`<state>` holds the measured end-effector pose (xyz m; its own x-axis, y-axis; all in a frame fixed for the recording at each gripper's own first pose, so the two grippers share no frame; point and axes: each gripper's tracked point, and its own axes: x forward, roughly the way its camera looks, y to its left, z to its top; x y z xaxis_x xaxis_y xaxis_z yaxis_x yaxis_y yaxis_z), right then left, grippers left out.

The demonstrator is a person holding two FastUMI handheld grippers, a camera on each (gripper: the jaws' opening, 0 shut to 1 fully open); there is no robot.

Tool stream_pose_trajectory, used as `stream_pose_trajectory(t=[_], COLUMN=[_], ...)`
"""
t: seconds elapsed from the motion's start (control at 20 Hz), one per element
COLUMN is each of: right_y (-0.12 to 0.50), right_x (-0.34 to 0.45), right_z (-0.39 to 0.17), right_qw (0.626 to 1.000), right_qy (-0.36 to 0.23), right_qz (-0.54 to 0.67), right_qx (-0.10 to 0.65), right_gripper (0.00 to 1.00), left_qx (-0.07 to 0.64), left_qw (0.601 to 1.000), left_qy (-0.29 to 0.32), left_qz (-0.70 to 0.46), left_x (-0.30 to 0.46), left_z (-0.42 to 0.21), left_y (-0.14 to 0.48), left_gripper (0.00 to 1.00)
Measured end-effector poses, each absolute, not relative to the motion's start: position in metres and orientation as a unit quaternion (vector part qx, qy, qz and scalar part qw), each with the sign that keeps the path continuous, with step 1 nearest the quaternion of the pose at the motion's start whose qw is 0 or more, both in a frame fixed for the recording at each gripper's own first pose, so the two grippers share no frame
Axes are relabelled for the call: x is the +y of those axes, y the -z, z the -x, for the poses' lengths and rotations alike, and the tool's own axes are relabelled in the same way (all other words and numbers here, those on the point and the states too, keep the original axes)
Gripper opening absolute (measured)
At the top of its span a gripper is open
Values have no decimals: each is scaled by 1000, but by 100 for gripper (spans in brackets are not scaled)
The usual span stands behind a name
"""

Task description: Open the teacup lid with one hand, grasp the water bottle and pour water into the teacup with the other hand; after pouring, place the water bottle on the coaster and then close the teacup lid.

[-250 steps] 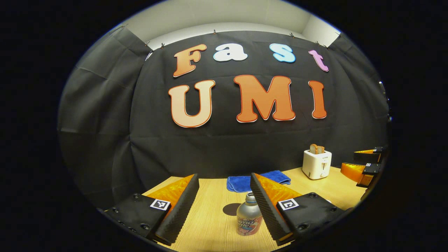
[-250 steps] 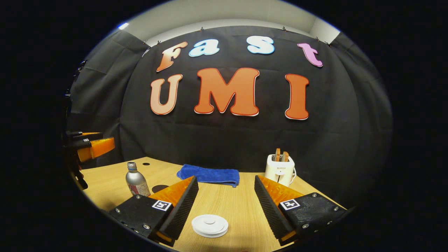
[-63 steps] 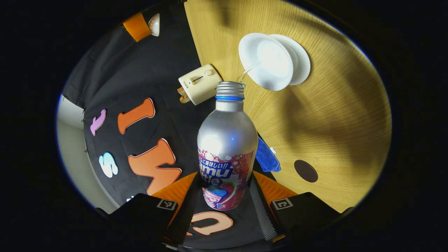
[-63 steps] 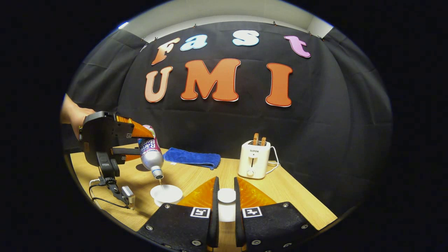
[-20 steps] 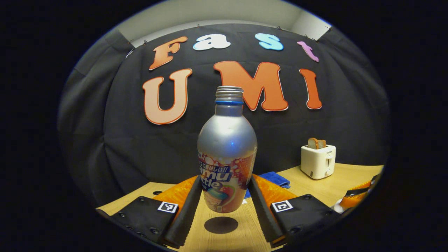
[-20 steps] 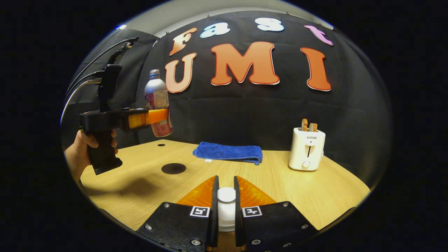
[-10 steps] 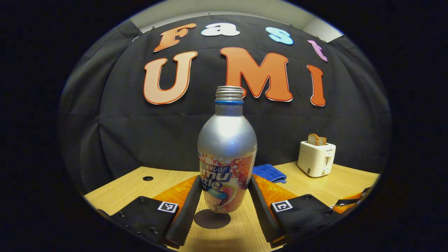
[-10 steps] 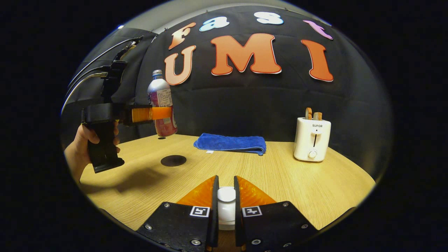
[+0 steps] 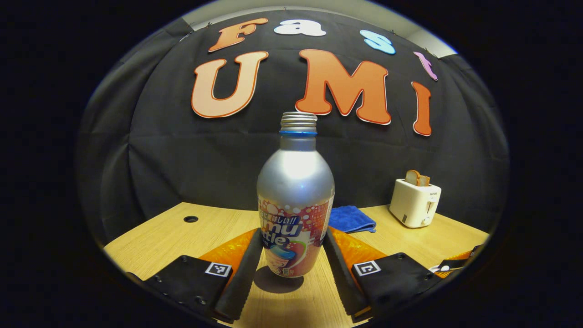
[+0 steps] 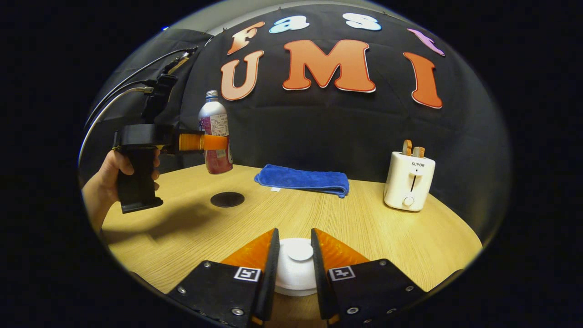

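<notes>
Holding the water bottle (image 9: 295, 200) upright, the left gripper (image 9: 291, 269) has both fingers pressed against the label band low on the bottle's sides; the cap is off, threaded neck bare. In the left gripper view a dark round patch lies on the table (image 9: 159, 237) straight under the bottle's base; coaster or shadow, cannot tell. In the right gripper view the bottle (image 10: 215, 132) hangs clear above the table, behind and just to the left of the coaster (image 10: 227, 199), a dark disc lying bare on the wood. A hand (image 10: 107, 182) grips the left gripper's handle, left of the coaster. The right gripper (image 10: 294, 269) is narrowly parted around the knob of the white teacup lid (image 10: 296, 266); slim gaps show on both sides of the knob, so contact is unclear. The lid sits near the table's front edge, well to the right of the coaster. Behind the coaster and to its right lies a blue cloth (image 10: 303, 180); farther right stands a white toaster (image 10: 408, 180) with toast in its slots.
</notes>
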<state>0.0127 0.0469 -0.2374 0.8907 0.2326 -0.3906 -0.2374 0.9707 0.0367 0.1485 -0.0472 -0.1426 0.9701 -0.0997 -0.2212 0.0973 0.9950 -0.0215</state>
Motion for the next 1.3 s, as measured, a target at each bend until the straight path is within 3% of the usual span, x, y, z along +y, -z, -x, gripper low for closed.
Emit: stream_pose_trajectory(t=[0.15,0.3,0.35,0.45,0.75,1.1,1.3], right_y=[230,214,211,204,196,207,206], right_x=[43,40,37,29,16,7,8], right_z=[-10,-7,-6,-5,-6,-10,-12], right_qw=[974,977,978,980,983,982,982], right_qy=[-116,-114,-110,-103,-87,-75,-76], right_qz=[18,18,23,35,38,36,29], right_qx=[191,178,173,164,155,170,171], right_gripper=[60,64,72,76,79,80,80], left_qx=[129,158,165,184,229,238,265], left_qw=[990,985,984,980,972,970,963], left_qy=[57,52,51,51,39,26,37], left_qz=[19,45,51,53,46,39,41], left_x=[-42,-29,-28,-25,-15,-23,-31], left_z=[-160,-161,-162,-163,-172,-179,-172], left_y=[155,177,184,200,245,249,263], left_gripper=[80,80,82,82,81,83,91])
